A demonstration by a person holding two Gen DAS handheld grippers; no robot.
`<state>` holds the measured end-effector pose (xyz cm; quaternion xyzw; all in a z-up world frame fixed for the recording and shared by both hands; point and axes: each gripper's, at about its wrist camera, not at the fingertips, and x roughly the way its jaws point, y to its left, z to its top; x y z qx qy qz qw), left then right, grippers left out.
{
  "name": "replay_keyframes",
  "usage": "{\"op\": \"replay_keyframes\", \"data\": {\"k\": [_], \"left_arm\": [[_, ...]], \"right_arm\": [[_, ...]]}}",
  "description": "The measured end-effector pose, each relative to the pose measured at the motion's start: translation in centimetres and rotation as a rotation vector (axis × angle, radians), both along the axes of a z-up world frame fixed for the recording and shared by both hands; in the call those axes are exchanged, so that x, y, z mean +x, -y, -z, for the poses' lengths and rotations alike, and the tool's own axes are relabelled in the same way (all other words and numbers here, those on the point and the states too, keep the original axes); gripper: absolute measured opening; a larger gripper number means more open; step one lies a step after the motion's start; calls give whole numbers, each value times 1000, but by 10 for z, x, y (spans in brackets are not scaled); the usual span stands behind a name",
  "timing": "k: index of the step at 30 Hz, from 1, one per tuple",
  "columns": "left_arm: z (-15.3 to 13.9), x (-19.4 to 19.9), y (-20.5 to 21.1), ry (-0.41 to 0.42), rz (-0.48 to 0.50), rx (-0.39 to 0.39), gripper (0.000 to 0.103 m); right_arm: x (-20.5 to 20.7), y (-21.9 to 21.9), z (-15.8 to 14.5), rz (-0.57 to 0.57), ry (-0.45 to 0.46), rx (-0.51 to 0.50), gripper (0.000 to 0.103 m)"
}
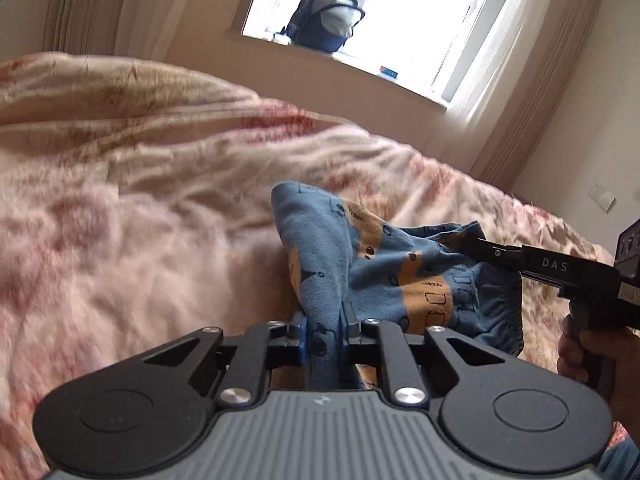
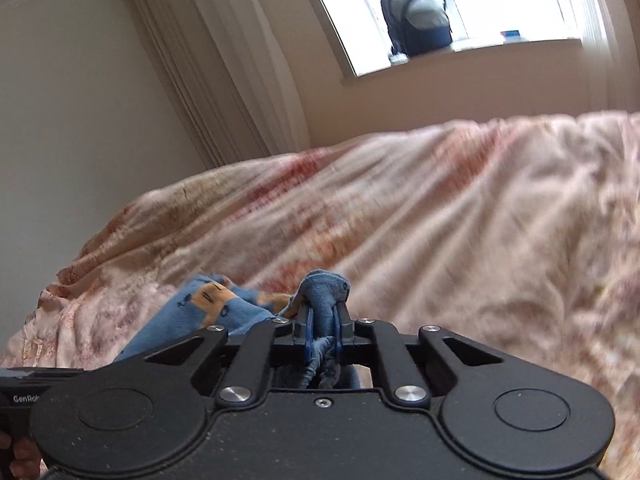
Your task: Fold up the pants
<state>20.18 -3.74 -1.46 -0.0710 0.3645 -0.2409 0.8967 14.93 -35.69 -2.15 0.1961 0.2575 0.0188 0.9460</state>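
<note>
Small blue pants (image 1: 376, 268) with orange patches and black drawings hang bunched over the pink bedspread. My left gripper (image 1: 325, 326) is shut on a fold of the blue cloth. My right gripper (image 2: 323, 322) is shut on another bunch of the pants (image 2: 324, 292); more of the cloth (image 2: 212, 304) trails to its left. In the left wrist view the right gripper (image 1: 476, 246) comes in from the right, its fingertips buried in the waistband edge. The lower part of the pants is hidden behind both gripper bodies.
A rumpled pink floral bedspread (image 1: 140, 208) covers the bed (image 2: 460, 216). Beyond it, a wall with curtains (image 2: 224, 80), and a window sill holding a dark backpack (image 1: 326, 16). A hand (image 1: 584, 356) grips the right tool's handle.
</note>
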Motion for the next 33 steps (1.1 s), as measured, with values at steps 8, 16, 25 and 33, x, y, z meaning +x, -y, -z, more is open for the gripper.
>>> {"op": "replay_keyframes", "data": {"k": [8, 16, 25, 33], "left_arm": [[-8, 51, 18, 35, -59, -18, 18], [25, 58, 21, -56, -102, 35, 61], [-50, -8, -4, 132, -225, 33, 103], [-84, -89, -7, 272, -247, 87, 103]], "right_arm": [[64, 16, -31, 8, 29, -97, 10], [77, 20, 4, 67, -76, -161, 27], [-17, -14, -54, 127, 93, -254, 82], [-116, -67, -91, 161, 202, -273, 102]]}}
